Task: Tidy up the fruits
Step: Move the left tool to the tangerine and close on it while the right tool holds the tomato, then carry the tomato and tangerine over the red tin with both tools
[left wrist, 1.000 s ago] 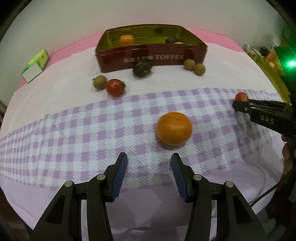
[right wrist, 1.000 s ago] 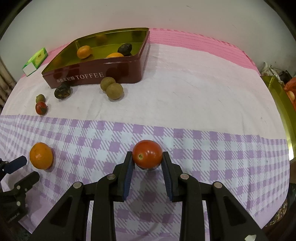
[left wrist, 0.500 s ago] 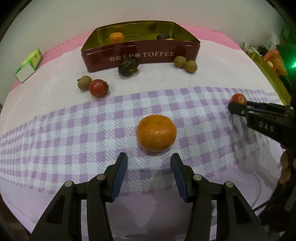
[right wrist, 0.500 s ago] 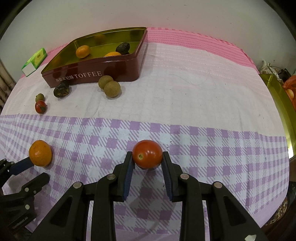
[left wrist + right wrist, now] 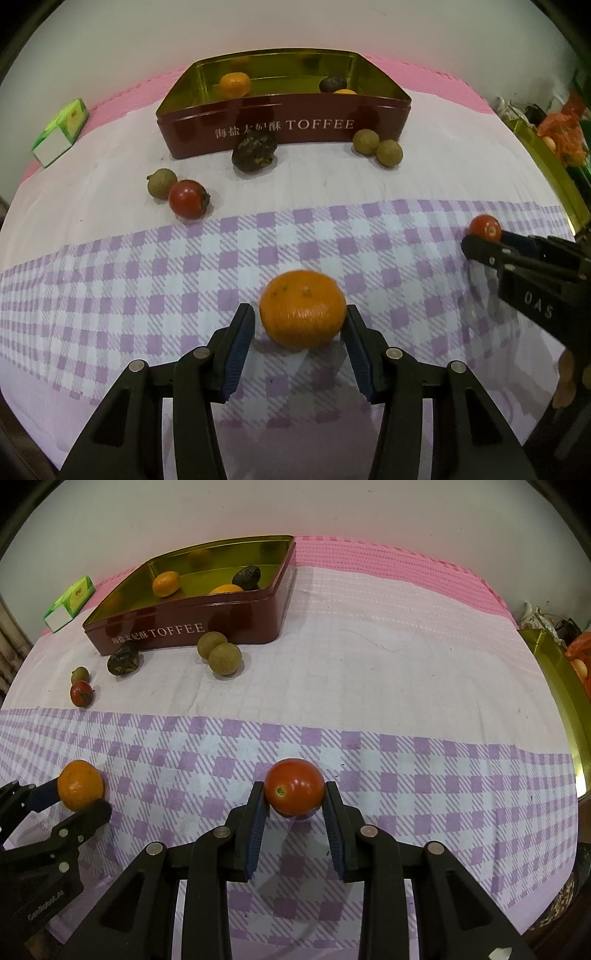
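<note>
We saw the right gripper [image 5: 294,794] clamped on a tomato [image 5: 294,787]. The left gripper [image 5: 300,325] bracketed the orange [image 5: 303,308] on the checked cloth [image 5: 147,280]; whether its pads pressed, we could not tell.

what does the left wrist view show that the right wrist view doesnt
Only the left wrist view shows the left gripper from behind, its fingers either side of the orange, with a gap at the left pad.

Only the right wrist view shows the right gripper from behind, shut on the tomato.

Both show the toffee tin with fruit inside, two longans and a dark fruit before it, a small tomato, the green box and the checked cloth.
</note>
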{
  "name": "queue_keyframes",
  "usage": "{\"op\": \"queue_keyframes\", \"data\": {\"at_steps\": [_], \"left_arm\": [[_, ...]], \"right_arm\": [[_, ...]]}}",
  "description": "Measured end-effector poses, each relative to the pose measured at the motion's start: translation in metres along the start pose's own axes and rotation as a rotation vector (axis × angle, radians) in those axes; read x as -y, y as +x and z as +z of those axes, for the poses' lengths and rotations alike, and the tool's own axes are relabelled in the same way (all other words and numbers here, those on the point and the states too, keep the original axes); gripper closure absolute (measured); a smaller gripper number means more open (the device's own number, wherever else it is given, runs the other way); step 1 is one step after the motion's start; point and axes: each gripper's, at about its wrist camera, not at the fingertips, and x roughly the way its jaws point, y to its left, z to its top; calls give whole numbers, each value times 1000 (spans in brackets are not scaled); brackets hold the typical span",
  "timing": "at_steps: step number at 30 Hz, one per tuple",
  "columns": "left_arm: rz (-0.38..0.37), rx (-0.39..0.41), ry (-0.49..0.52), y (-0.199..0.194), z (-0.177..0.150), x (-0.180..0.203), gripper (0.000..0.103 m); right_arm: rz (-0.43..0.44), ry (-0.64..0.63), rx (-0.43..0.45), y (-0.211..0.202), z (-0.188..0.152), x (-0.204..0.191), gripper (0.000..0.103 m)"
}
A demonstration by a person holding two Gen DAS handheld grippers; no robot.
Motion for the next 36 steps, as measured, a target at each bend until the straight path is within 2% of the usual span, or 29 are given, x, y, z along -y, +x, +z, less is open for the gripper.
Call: {"op": "queue_keyframes", "data": {"at_steps": [5, 10, 36], "left_arm": [[6, 9, 11, 1, 0, 0, 53], [-10, 13, -4, 0, -1, 0, 59], [-25, 37, -6, -7, -3, -3, 60]], "right_arm": [[0, 1, 0, 0, 0, 0, 75], [1, 2, 1, -1, 0, -1, 74], [0, -6, 12, 0, 2, -2, 75]]}}
